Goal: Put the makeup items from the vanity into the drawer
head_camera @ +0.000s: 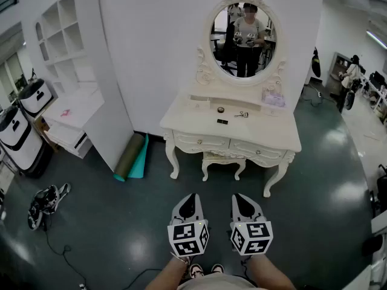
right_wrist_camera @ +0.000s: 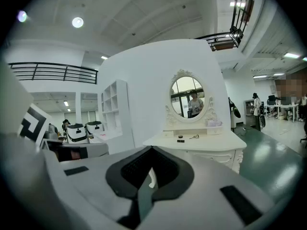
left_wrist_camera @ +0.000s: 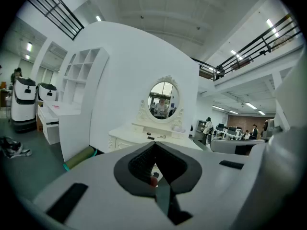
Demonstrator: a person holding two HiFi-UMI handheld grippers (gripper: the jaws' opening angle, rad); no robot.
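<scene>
One cream-white vanity [head_camera: 266, 132] stands ahead of you against the white wall, with carved curved legs and an oval mirror [head_camera: 243, 38] in an ornate frame above it. Its two front drawers, the left drawer [head_camera: 193, 141] and the right drawer [head_camera: 257, 151], are both closed, and a matching stool [head_camera: 222, 160] is tucked under the front edge.

You hold both claws well short of the vanity, side by side over the dark green floor. Your left gripper [head_camera: 191, 196] has its jaws together with nothing between them, and your right gripper [head_camera: 239, 197] is closed and empty as well.

The makeup items all lie on the vanity top. A pale lilac packet [head_camera: 273, 98] sits at the back right corner. A small white box [head_camera: 198, 103] rests on the raised back ledge, left of centre. Near the middle of the top are a thin metal tool with loop handles [head_camera: 242, 114], a flat dark bar [head_camera: 222, 121] nearer the front edge, and a small round dark pot [head_camera: 221, 109] just behind the bar.
</scene>
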